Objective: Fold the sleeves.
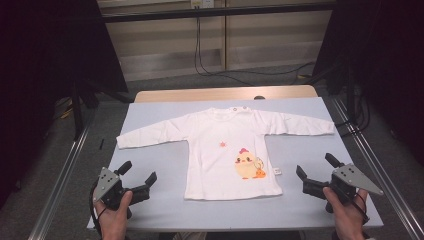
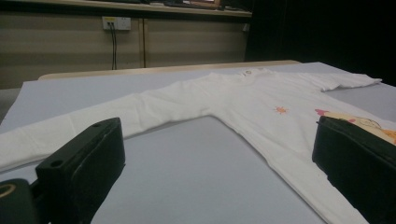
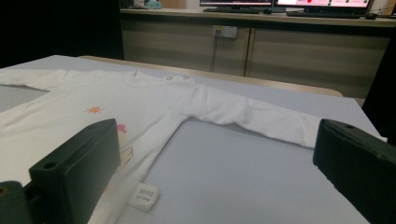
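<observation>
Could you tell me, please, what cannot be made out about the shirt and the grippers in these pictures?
- Size label at the shirt hem: print too small and blurred, right gripper view.
- Chick print: partly hidden behind a jaw in both gripper views.
- Shirt's underside: hidden by the shirt itself, flat on the table.
- Left gripper and right gripper: the forearms are cut off by the high view's bottom edge.

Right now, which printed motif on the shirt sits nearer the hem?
The yellow chick, low on the shirt front close to the bottom hem; the small orange star sits higher, mid-chest.
</observation>
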